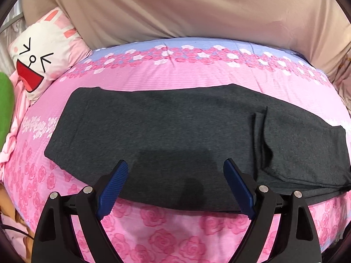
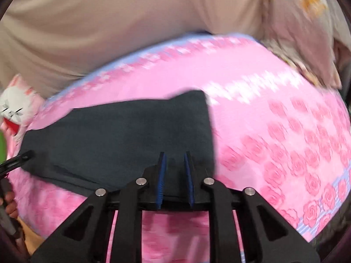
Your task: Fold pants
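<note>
Lying flat across the pink rose-print bedsheet (image 1: 175, 74), the dark grey pants (image 1: 175, 131) stretch left to right, their right part doubled over in a fold. The left gripper (image 1: 175, 166) hangs over the near edge, blue fingers spread wide with nothing between them. The right gripper (image 2: 174, 156) sits over the pants' near right edge, jaws narrowed but parted, empty. A rabbit-face pillow (image 1: 41, 54) rests far left, beige fabric (image 1: 186, 6) behind the bed.
</note>
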`<state>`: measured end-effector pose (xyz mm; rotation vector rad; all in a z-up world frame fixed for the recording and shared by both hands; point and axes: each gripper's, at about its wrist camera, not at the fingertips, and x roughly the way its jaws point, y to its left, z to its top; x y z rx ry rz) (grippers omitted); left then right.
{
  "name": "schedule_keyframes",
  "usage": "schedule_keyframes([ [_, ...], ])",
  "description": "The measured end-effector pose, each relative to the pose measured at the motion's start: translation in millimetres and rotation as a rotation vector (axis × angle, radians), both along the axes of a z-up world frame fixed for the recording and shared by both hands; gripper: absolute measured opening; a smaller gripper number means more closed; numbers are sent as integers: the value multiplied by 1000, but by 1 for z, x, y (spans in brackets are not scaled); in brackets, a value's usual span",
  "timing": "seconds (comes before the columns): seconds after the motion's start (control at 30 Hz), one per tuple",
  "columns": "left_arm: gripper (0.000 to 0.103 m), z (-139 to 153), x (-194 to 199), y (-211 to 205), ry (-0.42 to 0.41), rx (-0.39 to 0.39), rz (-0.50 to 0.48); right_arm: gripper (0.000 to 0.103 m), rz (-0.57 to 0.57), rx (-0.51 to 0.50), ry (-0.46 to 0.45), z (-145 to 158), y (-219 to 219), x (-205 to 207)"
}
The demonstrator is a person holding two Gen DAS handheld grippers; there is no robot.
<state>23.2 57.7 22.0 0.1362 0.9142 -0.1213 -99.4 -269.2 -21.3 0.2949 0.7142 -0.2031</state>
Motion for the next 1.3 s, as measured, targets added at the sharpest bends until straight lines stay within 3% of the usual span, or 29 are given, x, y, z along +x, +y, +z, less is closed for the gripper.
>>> schedule_keyframes([
  [0.07, 86, 1, -2, -5, -4, 12, -7, 15, 4, -31, 78, -24, -4, 15],
  [0.1, 86, 1, -3, -7, -6, 20, -7, 15, 0, -19, 57, -29, -8, 15],
  [0.23, 86, 3, -8, -6, -23, 56, 0, 18, -19, 78, -22, -9, -12, 1],
  [0.33, 86, 2, -7, -5, -19, 54, 4, 30, -33, 75, -52, 0, -13, -6],
  [0.53, 86, 1, -7, -3, -14, 51, 3, 28, -27, 33, 40, -30, -20, 4],
  [0.6, 86, 0, -7, -1, -14, 56, 3, 29, -32, 14, 33, -26, -16, 2],
  [0.67, 86, -1, -4, 5, -14, 55, 20, 39, -37, 27, 1, -17, -14, -2],
  [0.7, 86, 0, -1, 12, -14, 32, 40, 42, -34, 36, -12, -12, -14, -3],
  [0.77, 86, 4, 7, 45, -8, -96, 125, 49, -49, 25, -21, -8, -15, -6],
  [0.83, 86, 4, 21, 103, 31, -315, 241, 50, -71, 25, -19, -8, -20, -9],
  [1.0, 86, -25, 32, 213, 118, -618, 529, 54, -111, 80, -9, -17, -35, -11],
  [1.07, 86, -35, 35, 233, 134, -675, 574, 59, -116, 86, -6, -18, -32, -8],
  [1.2, 83, -37, 43, 236, 96, -726, 544, 63, -114, 58, -5, -14, -23, -2],
  [1.23, 69, -37, 46, 234, 92, -738, 525, 63, -109, 62, -9, -13, -20, -1],
  [1.3, 41, -34, 53, 226, 86, -677, 513, 67, -101, 65, -12, -12, -17, 0],
])
